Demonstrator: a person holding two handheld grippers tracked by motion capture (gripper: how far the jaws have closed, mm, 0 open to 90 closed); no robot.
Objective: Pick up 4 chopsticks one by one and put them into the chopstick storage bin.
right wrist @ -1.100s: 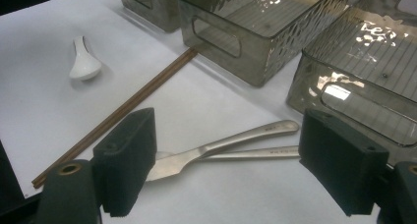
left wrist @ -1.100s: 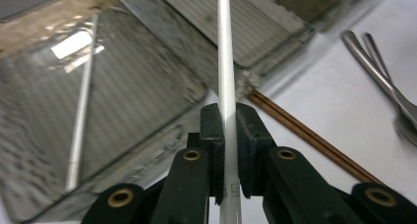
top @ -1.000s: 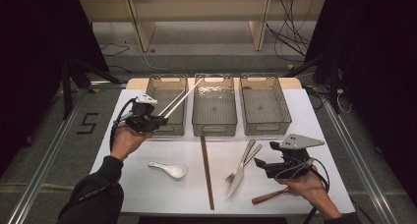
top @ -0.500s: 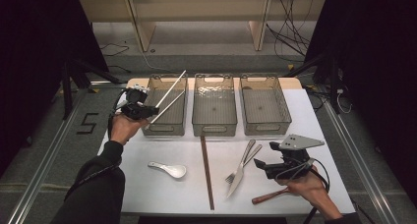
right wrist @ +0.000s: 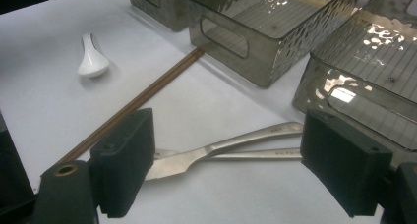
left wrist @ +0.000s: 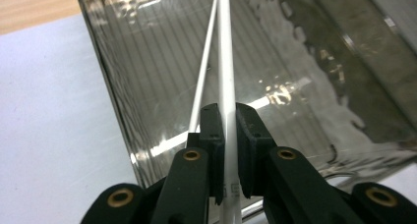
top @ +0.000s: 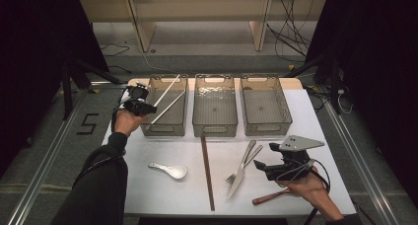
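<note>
— Left gripper (top: 147,107) is clamped on the white chopsticks (top: 165,101), by their near ends.

— Where do the sticks sit against the left bin (top: 164,128)?

— I see them slanting up over it, splayed apart, tips toward its far rim.

— And the other one?

— Right gripper (right wrist: 223,170) gapes wide, nothing gripped, knife (right wrist: 221,148) and fork (right wrist: 260,155) just beyond, right of that bin.

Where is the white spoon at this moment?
In the high view, the white spoon lies on the table's left half, in front of the left bin and left of the brown chopsticks.
</note>
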